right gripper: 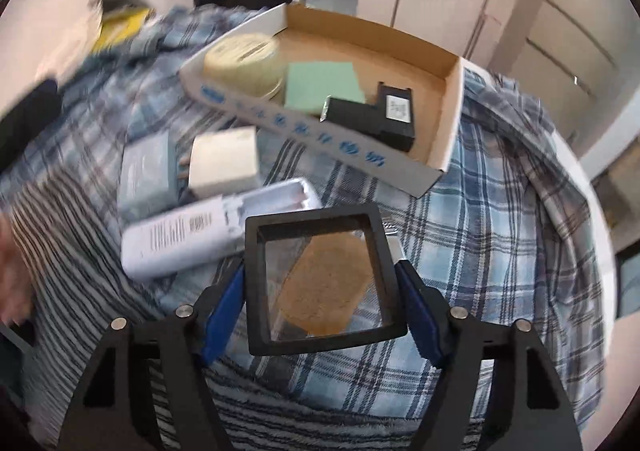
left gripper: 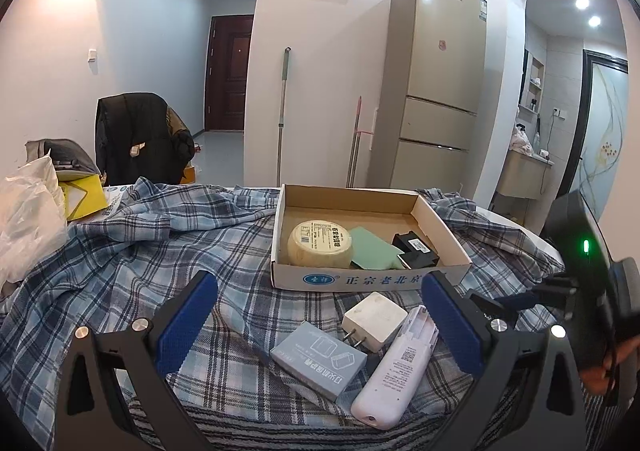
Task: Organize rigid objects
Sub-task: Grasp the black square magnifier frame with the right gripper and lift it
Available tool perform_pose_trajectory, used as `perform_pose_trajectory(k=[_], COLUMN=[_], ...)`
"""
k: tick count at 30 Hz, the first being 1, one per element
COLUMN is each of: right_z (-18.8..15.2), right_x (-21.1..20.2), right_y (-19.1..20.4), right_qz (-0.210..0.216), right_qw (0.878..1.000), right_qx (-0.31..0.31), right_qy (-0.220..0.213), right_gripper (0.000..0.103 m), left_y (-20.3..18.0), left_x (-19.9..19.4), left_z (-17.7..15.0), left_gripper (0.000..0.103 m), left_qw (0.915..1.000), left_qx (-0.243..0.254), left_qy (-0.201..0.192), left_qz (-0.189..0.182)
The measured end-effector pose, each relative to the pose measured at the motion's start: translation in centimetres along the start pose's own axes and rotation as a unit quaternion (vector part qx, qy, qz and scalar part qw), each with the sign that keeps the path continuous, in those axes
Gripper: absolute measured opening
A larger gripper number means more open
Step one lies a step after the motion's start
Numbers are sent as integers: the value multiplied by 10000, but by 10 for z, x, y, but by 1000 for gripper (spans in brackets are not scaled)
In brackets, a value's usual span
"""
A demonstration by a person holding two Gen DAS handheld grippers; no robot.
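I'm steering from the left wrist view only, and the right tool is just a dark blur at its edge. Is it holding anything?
Observer: Yes. The right tool is shut on a black square frame, with one pad on each side.
Operator: What's in the frame?
Observer: A clear window, with a brownish patch showing through it.
Operator: Is it over the box yet?
Observer: No. It hangs above the plaid cloth, short of the cardboard box, with the white remote just to its left.
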State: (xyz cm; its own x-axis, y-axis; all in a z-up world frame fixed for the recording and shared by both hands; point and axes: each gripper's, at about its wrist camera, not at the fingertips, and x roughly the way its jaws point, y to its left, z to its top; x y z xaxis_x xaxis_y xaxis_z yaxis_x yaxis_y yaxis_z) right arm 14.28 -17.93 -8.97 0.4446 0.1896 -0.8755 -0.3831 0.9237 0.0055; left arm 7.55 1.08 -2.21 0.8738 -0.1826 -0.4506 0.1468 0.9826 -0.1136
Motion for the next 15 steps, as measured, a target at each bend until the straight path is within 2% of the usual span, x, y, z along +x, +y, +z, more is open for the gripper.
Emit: perform_pose_trajectory(k=[8, 15], right_z=[-8, -11], right_x=[10, 11], right_y=[-10, 2], right_qz=[525, 119], right_qw=[9976, 9998], right_qx=[396, 52], right_qy=[208, 119], right_gripper=[72, 72], left_y=[-5, -7], left_x=[1, 0], left_z=[-1, -3], left_gripper=[103, 103], left_qw=[9999, 9999], left_qx=[108, 141], left_qy=[8, -5], left_qz=[-42, -47])
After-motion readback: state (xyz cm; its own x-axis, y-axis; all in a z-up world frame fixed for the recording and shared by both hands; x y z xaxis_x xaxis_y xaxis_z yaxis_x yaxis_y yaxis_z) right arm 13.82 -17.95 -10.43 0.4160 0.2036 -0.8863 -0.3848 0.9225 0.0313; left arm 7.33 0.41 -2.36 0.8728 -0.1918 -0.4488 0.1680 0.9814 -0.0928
